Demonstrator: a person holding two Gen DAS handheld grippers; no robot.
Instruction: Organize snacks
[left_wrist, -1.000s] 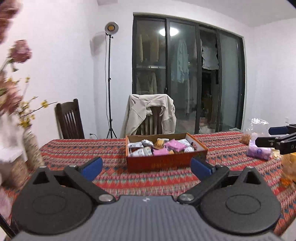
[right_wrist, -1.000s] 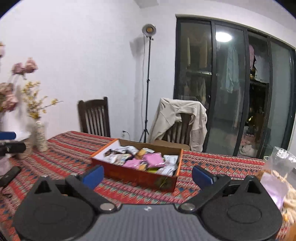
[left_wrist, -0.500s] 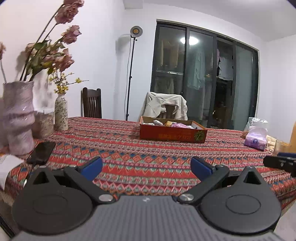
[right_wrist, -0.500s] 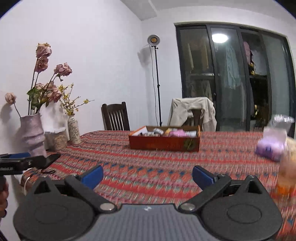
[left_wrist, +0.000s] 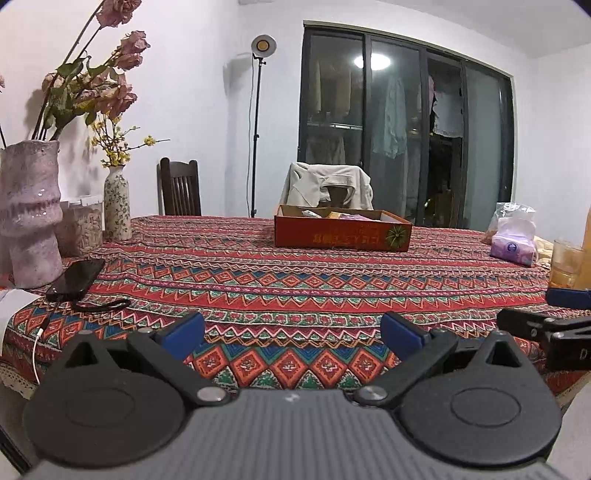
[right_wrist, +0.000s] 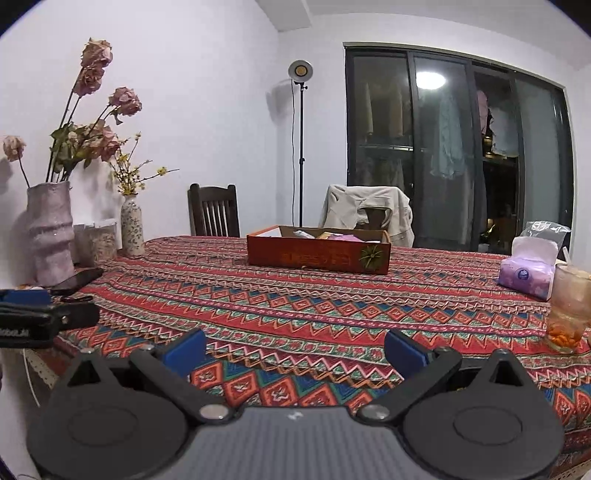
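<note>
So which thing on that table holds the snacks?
Look along the patterned tablecloth toward the chair draped with a beige jacket. In front of it sits a shallow red cardboard box, the only open container showing packets inside.

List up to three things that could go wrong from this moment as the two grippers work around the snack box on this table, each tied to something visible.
1. The glass of drink stands near the table edge, close to the right gripper; a sideways swing might tip it.
2. The phone and its cable lie near the left gripper, so the cable could snag.
3. The snack box sits far across the table; a long reach may drag the tablecloth.
</note>
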